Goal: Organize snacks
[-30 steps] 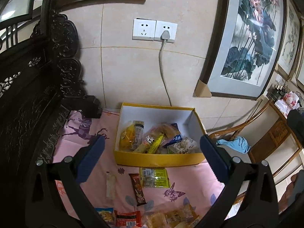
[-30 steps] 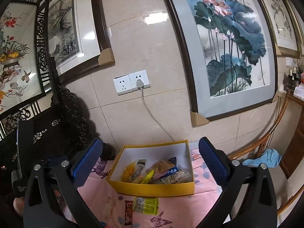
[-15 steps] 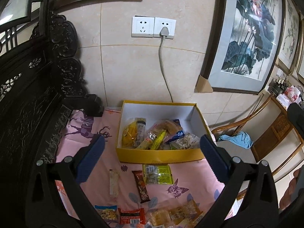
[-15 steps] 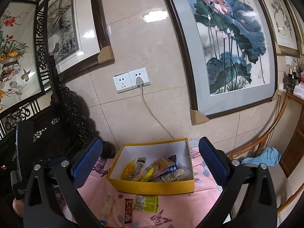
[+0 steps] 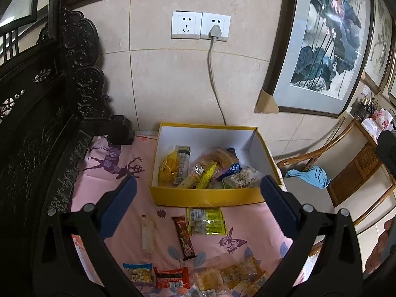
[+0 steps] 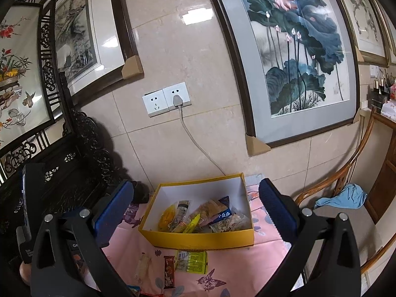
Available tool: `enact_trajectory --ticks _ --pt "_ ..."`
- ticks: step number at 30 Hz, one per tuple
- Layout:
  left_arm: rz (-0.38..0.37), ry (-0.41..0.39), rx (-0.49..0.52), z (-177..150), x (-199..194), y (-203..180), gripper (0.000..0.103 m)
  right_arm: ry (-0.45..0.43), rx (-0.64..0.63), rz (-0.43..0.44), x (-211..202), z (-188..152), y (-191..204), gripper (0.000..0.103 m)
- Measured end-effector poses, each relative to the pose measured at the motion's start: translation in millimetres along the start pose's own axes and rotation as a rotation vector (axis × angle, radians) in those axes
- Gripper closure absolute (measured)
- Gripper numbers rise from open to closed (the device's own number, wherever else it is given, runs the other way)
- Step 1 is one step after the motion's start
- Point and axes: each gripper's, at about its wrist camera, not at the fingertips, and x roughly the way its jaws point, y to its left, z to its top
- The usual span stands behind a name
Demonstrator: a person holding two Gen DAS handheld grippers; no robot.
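Observation:
A yellow box with white inner walls stands on the pink cloth by the wall and holds several snack packs. It also shows in the right wrist view. In front of it lie a green-yellow packet, a brown bar, a pale stick pack and more snacks near the bottom edge. My left gripper is open and empty, held above the cloth in front of the box. My right gripper is open and empty, higher up and farther back.
A dark carved wooden bench borders the cloth on the left. A tiled wall with sockets, a plugged cable and framed paintings stands behind the box. A wooden chair with a blue cloth is at the right.
The left gripper has moved slightly back and tilted down, so more snacks show at the bottom. The right gripper has shifted a little. Both stay open and empty.

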Motion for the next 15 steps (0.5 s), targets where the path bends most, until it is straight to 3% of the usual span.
enact_trajectory --ticks 4,15 --pt "-0.031 0.000 -0.014 1.0 -0.2 2.0 0.002 0.002 0.004 -0.003 1.0 0.2 0.1 0.001" --pt "-0.008 0.024 -0.015 -0.9 4.6 2.5 0.002 0.014 0.001 -0.006 2.7 -0.2 1.0 0.001"
